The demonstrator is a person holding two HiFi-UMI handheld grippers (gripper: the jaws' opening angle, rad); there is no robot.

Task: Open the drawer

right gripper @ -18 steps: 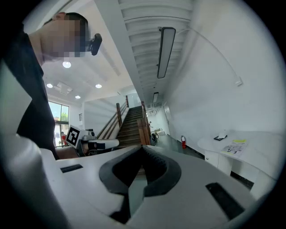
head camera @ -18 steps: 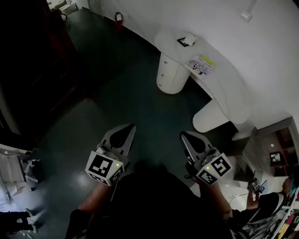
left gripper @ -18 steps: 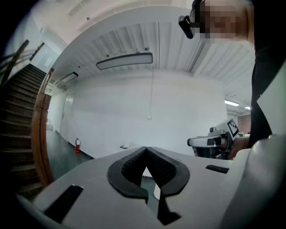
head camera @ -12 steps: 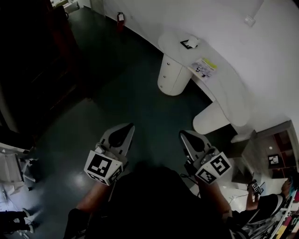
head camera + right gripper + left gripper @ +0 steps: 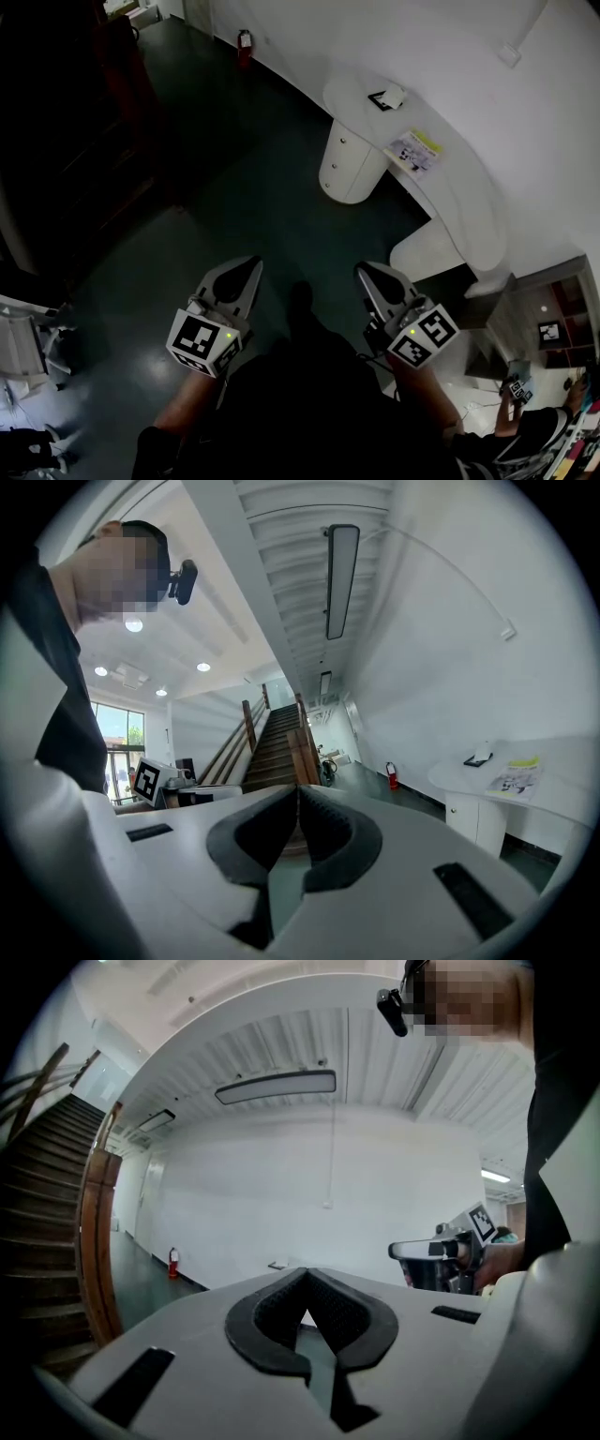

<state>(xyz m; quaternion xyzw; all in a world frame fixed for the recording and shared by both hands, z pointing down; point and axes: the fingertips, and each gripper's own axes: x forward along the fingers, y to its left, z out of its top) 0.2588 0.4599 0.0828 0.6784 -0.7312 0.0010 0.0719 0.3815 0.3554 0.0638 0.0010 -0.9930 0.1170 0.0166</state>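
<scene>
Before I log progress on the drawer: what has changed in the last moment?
The desk and its round cabinet have slid slightly down the head view; the person seems to be stepping towards them. Nothing taken or let go. The left gripper and right gripper stay side by side, shut and empty.

A dim head view leaves the floor (image 5: 239, 192) nearly black beside a glaring white wall (image 5: 422, 37), while both gripper views, bright under ceiling strip lights (image 5: 275, 1087), bow sharply at their dark round edges, the near jaws softly blurred.
</scene>
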